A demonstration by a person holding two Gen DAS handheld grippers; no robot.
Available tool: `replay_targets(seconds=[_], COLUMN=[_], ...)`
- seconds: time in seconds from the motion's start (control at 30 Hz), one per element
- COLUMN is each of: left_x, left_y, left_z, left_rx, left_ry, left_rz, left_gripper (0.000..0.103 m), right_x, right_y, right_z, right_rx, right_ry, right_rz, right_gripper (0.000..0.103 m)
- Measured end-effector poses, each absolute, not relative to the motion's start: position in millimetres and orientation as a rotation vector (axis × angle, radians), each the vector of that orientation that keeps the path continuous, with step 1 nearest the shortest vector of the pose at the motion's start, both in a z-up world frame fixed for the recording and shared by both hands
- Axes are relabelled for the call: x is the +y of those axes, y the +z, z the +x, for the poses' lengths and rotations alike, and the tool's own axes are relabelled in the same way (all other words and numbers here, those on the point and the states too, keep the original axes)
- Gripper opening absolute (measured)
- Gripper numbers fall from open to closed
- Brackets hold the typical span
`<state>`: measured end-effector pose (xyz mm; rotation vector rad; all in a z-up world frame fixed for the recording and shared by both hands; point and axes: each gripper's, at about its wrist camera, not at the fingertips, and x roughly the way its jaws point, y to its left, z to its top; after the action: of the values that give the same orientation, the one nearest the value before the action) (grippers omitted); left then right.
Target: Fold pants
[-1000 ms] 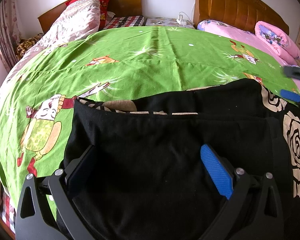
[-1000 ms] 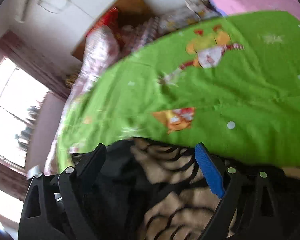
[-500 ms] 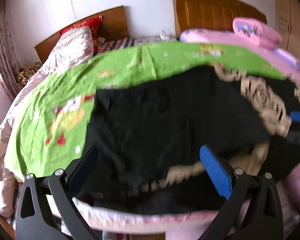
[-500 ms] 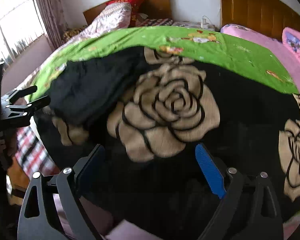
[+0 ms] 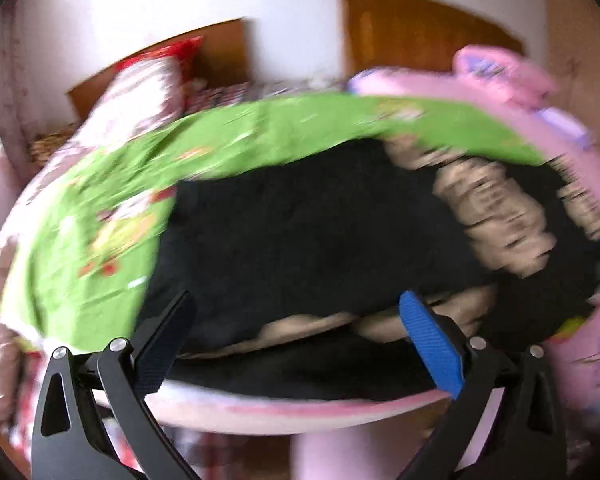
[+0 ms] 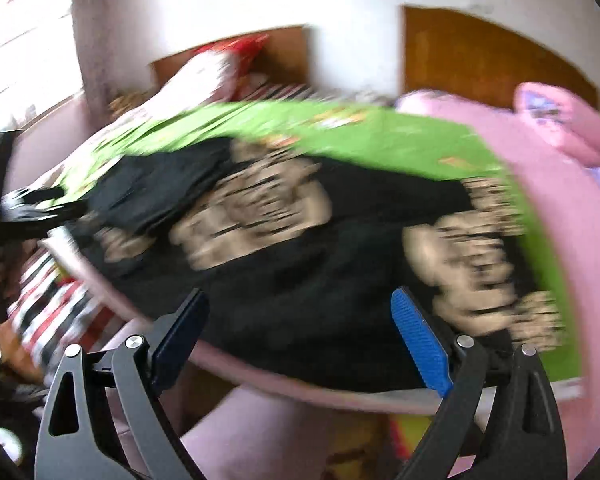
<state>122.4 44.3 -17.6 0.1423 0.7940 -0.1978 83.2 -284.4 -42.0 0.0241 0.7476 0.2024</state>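
Both my claws, left [image 5: 296,344] & right [image 6: 300,336], gaping wide w/ nothing gripped, above rose-print black pants [image 5: 308,236] on green bedsheet [image 5: 260,136].

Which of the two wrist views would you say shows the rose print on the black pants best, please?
The right wrist view: though blurred, it takes in several beige roses on the pants, from the folded end to the far right. The left wrist view shows mostly plain black cloth, with roses crowded at its right edge.

Pants [image 5: 308,232] blurred, rose print smeared
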Motion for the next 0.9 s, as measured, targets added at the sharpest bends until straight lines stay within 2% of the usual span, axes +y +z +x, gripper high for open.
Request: replay_targets(seconds=[0.07, 0.2, 0.3, 0.47, 0.6, 0.77, 0.9], left_x=[14, -43, -61, -63, -84, -108, -103], left_y=[-16, -46, -72, -62, -53, -73, -77], left_z=[127, 145, 147, 148, 144, 142, 147], left_rx=[0.800, 0.892, 0.939, 0.892, 0.846, 0.894, 0.899], left_ry=[-0.284, -0.354, -0.343, -0.330, -0.376, -0.395, -0.410], left_rz=[0.146, 0.220, 0.285, 0.262, 0.291, 0.358, 0.295], left_gripper=[0.102, 0.101, 0.102, 0.101, 0.101, 0.102, 0.102], right_x=[-310, -340, -357, -429, -468, -443, -424], right_y=[-49, -75, -67, -66, -90, -84, -77], right_z=[90, 93, 72, 42, 46, 75, 92], right_rx=[0.747, 0.845, 0.781, 0.648, 0.658, 0.727, 0.839], right_ry=[0.131, 0.132, 0.237, 0.100, 0.051, 0.069, 0.051], right_rz=[0.089, 0.216, 0.296, 0.516, 0.750, 0.655, 0.538], right_gripper=[0.089, 0.089, 0.089, 0.089, 0.089, 0.090, 0.090])
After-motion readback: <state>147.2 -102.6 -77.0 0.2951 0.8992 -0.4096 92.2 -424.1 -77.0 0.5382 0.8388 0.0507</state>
